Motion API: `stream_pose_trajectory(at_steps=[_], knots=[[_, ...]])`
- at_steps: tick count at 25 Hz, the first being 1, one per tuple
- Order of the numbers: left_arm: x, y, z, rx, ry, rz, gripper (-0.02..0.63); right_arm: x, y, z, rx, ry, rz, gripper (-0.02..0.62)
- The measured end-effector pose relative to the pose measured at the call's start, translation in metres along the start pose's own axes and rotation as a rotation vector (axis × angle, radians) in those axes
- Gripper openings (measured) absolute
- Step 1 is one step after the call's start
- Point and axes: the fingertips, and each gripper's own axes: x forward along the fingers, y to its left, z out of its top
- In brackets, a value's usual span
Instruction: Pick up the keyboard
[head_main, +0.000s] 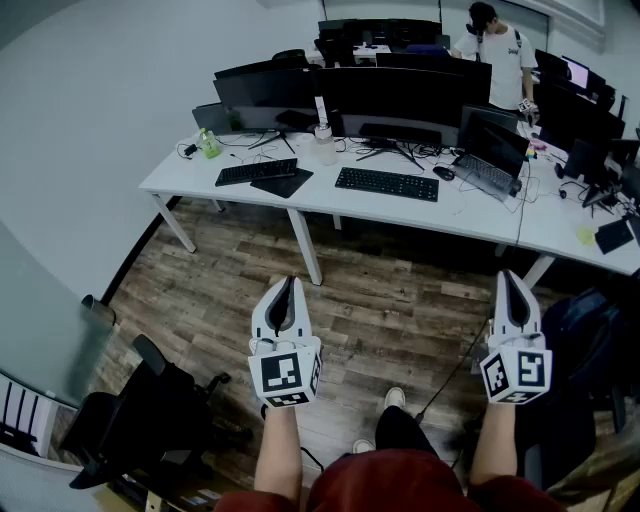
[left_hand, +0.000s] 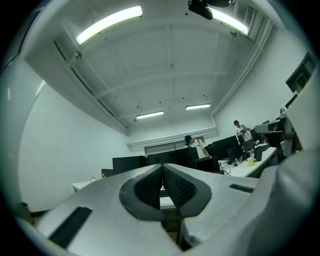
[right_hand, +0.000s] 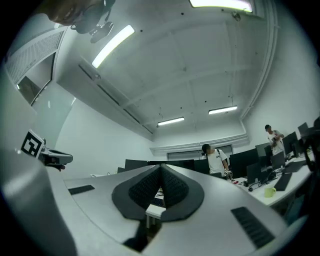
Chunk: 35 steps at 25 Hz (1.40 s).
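Fingers (left_hand: 148, 190) of left gripper (head_main: 288, 285) and right gripper (head_main: 512, 278) pressed together, holding nothing, lower frame. Keyboard (head_main: 387, 183) lies flat on white desk (head_main: 455, 208), upper centre, well apart from both.

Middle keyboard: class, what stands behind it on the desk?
A wide black monitor on its stand, with cables at the foot. What lies beyond the monitor is covered.

Left hand-held gripper (head_main: 286, 300) and right hand-held gripper (head_main: 515, 292) (both closed, empty) point forward.
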Motion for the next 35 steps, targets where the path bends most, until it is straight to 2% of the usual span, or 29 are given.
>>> stream_pose_trajectory(at_steps=[7,10,15,19,31,34,35], knots=[[0.006,-0.004,0.006,-0.015,-0.044,-0.056,0.009,0.009,0.005,-0.008,-0.003,0.011,0.011,0.000],[0.012,-0.002,0.003,-0.010,-0.040,-0.055,0.009,0.018,0.008,-0.012,0.009,0.023,0.032,0.000],[0.031,-0.010,-0.005,-0.034,-0.032,-0.109,0.011,0.039,0.005,-0.032,0.040,0.072,0.056,0.000],[0.054,-0.008,-0.015,-0.015,0.000,-0.082,0.011,0.060,0.000,-0.044,0.040,0.091,0.048,0.000],[0.146,-0.019,-0.032,-0.002,0.037,-0.102,0.011,0.137,-0.033,-0.074,0.049,0.089,0.022,0.002],[0.174,-0.031,-0.037,-0.016,0.060,-0.119,0.017,0.156,-0.052,-0.083,0.056,0.097,0.007,0.034],[0.184,-0.036,-0.038,-0.011,0.069,-0.130,0.041,0.162,-0.059,-0.084,0.059,0.094,0.001,0.054]])
